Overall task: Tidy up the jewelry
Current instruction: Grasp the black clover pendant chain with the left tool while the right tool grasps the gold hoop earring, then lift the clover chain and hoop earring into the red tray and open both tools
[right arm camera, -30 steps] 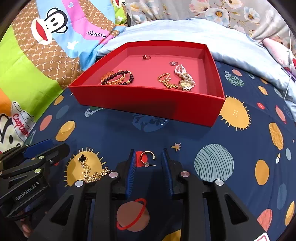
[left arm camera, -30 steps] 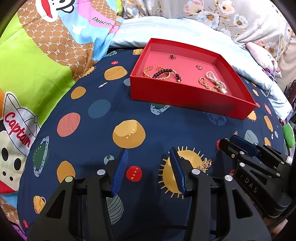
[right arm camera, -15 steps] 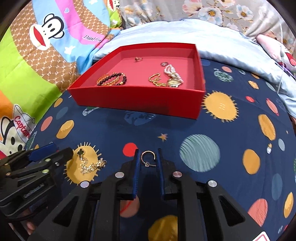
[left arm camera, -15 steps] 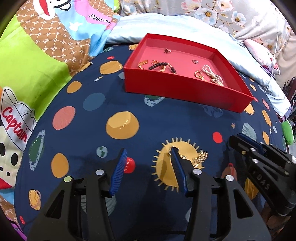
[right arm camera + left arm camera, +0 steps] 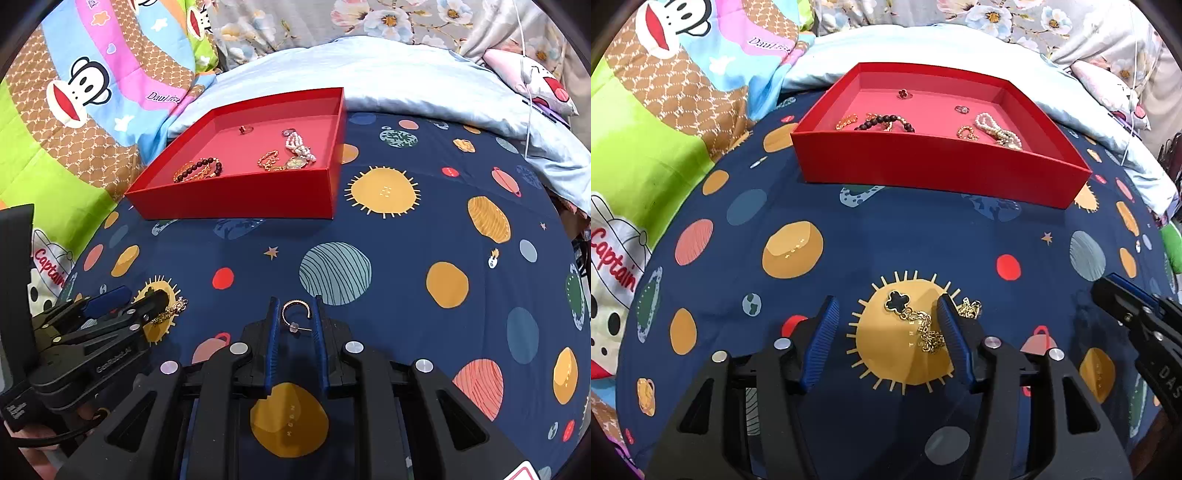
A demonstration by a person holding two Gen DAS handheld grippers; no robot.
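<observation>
Now, against the frames from 1.0 s ago: the left tongs (image 5: 886, 325) have shifted so the gold chain necklace (image 5: 925, 328) with its black clover pendant (image 5: 897, 301) lies between the wide-open blue pads; earlier the chain sat outside the right pad. It rests on the yellow sun print of the navy planet bedspread (image 5: 923, 243), nothing gripped; part of the chain is hidden behind the right pad (image 5: 951, 332), with a small knot showing beyond it. The right tongs (image 5: 294, 325) have narrowed since 1.0 s ago and now stand close on either side of the gold hoop earring (image 5: 295, 313); whether the pads actually touch or pinch it I cannot tell, and whether the hoop is off the bedspread is unclear. The red tray (image 5: 934, 173) looks smaller and farther off than before in the right wrist view, and sits left of centre. View differences: the left wrist view shows the pendant and most of the chain, and only an edge of the right tongs; it does not show the earring. The right wrist view shows the earring and the tray contents more plainly, namely a dark bead bracelet (image 5: 201, 168), a pearl strand (image 5: 299, 146), a gold chain (image 5: 269, 160), and a small ring (image 5: 245, 129), while the left tongs cover most of the necklace there.
</observation>
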